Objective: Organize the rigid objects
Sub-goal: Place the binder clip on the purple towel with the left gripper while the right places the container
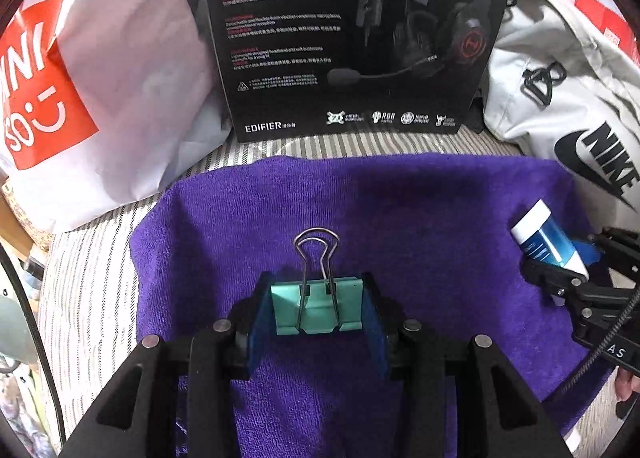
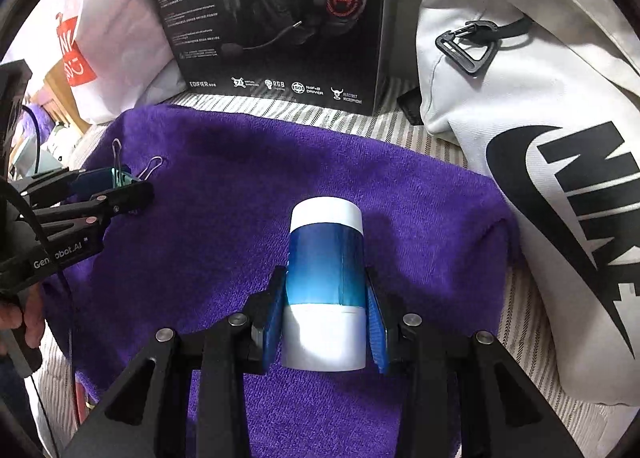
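My left gripper (image 1: 318,312) is shut on a teal binder clip (image 1: 318,308) with its wire handles pointing forward, just above a purple towel (image 1: 360,198). It also shows at the left of the right wrist view (image 2: 116,184), with the clip (image 2: 120,177) between its fingers. My right gripper (image 2: 326,314) is shut on a blue and white cylindrical container (image 2: 326,278), held lengthwise over the towel (image 2: 240,178). In the left wrist view the right gripper (image 1: 560,262) holds the container (image 1: 548,238) at the towel's right edge.
A black Edifier headset box (image 1: 352,34) stands behind the towel. A white Miniso bag (image 1: 100,78) is at the left and a white Nike bag (image 2: 540,158) with a black carabiner (image 2: 468,46) at the right. Striped cloth (image 1: 88,278) lies under the towel.
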Available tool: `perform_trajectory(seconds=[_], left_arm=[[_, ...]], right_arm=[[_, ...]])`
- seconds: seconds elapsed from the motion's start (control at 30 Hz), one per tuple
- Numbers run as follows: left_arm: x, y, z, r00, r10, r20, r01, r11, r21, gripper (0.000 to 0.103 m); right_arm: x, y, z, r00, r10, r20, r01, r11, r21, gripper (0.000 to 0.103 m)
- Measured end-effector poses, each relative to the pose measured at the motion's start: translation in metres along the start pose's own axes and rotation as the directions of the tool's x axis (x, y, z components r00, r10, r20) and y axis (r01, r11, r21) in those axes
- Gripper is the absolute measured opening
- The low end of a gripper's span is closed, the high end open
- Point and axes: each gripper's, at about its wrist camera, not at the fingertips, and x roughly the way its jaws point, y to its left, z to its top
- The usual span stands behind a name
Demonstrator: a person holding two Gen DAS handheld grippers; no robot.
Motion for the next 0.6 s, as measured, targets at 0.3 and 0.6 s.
perform_trajectory(seconds=[0.3,0.6], left_arm=[[0.0022,-0.0035,-0.0008,1.000,0.016,-0.008,-0.016,1.000,0.004,0.045],[-0.0029,-0.0043,-0.0079,0.998,0.059,-0.027,-0.060,0.998,-0.005,0.068]], right_arm=[[-0.0007,-0.0002,-0.0021,1.000,0.014,0.008,-0.014,1.000,-0.023,0.041],[-0.0059,0.0000,-0.0095,1.000,0.025,-0.002,-0.026,1.000,-0.013,0.061]])
